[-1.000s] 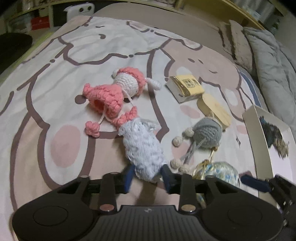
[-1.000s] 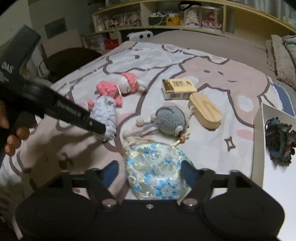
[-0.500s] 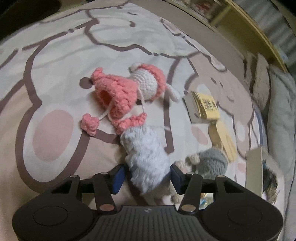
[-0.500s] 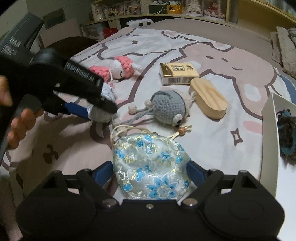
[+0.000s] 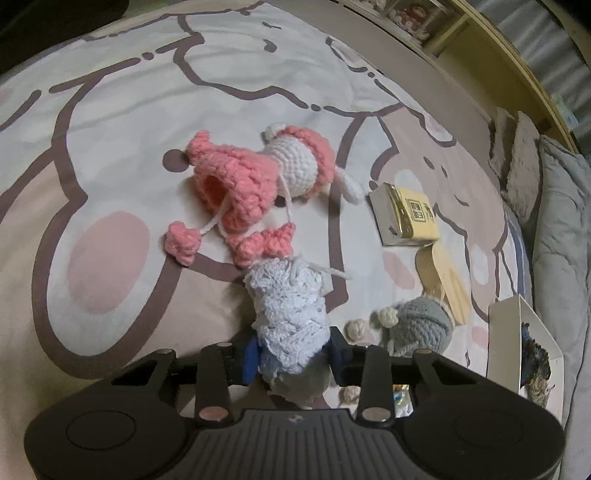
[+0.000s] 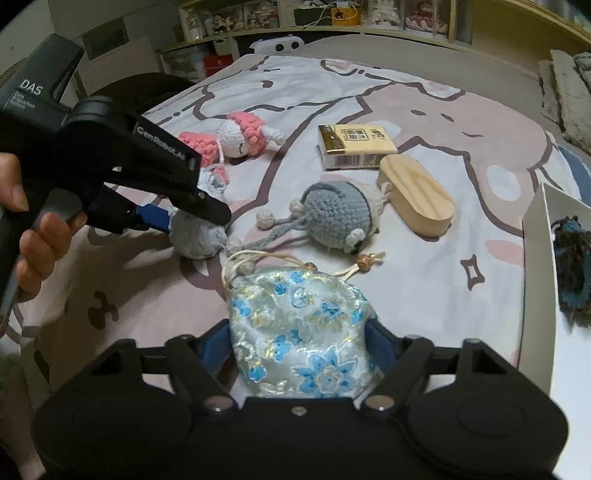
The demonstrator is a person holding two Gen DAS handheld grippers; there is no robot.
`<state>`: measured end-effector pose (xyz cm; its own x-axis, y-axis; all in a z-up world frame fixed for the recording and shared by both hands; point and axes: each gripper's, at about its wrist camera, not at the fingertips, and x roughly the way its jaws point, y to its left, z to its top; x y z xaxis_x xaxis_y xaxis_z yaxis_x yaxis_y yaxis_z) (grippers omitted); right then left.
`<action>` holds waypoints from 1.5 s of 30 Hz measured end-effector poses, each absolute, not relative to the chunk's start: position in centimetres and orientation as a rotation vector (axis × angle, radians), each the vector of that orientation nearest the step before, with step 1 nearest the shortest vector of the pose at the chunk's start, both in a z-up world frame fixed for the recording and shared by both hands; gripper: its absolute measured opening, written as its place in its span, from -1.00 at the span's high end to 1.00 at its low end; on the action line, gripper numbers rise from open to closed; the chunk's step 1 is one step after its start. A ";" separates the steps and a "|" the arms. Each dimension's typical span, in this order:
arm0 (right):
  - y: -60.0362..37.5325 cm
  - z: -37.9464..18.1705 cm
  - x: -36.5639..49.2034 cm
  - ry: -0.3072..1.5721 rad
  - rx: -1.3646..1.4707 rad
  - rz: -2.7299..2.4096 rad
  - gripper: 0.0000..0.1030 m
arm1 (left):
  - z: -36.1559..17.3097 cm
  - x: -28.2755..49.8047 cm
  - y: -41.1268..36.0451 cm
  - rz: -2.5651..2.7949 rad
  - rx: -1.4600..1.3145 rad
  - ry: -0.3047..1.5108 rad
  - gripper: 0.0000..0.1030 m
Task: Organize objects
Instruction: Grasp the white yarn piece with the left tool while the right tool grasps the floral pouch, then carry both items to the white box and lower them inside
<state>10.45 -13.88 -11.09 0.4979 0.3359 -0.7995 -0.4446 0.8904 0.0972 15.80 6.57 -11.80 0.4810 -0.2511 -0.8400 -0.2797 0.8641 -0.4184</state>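
Observation:
My left gripper (image 5: 293, 356) is shut on a pale blue crochet pouch (image 5: 290, 314), which rests on the bed; it also shows in the right wrist view (image 6: 195, 236). My right gripper (image 6: 299, 350) is shut on a floral silk drawstring bag (image 6: 299, 328) lying on the bed. A pink and white crochet doll (image 5: 258, 184) lies just beyond the pouch. A grey crochet toy (image 6: 336, 218), a yellow tissue pack (image 6: 354, 146) and an oval wooden box (image 6: 415, 194) lie further right.
A white box (image 6: 535, 266) holding a dark knitted item (image 6: 572, 266) stands at the right edge. Pillows and a grey duvet (image 5: 557, 240) lie at the bed's far right. Shelves (image 6: 332, 18) stand behind the bed.
My left gripper has closed on the pale blue pouch and swung left. My right gripper has moved forward around the floral bag and closed on it.

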 end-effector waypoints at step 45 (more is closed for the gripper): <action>-27.1 1.2 7.7 0.583 0.061 0.062 -0.28 | 0.9 11.9 -1.8 -0.211 -0.142 0.719 0.29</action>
<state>7.75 -27.10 1.22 0.8332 0.0755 -0.5478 -0.0412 0.9964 0.0746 11.87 -1.84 0.87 0.7325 -0.2393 -0.6373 0.1424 0.9693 -0.2004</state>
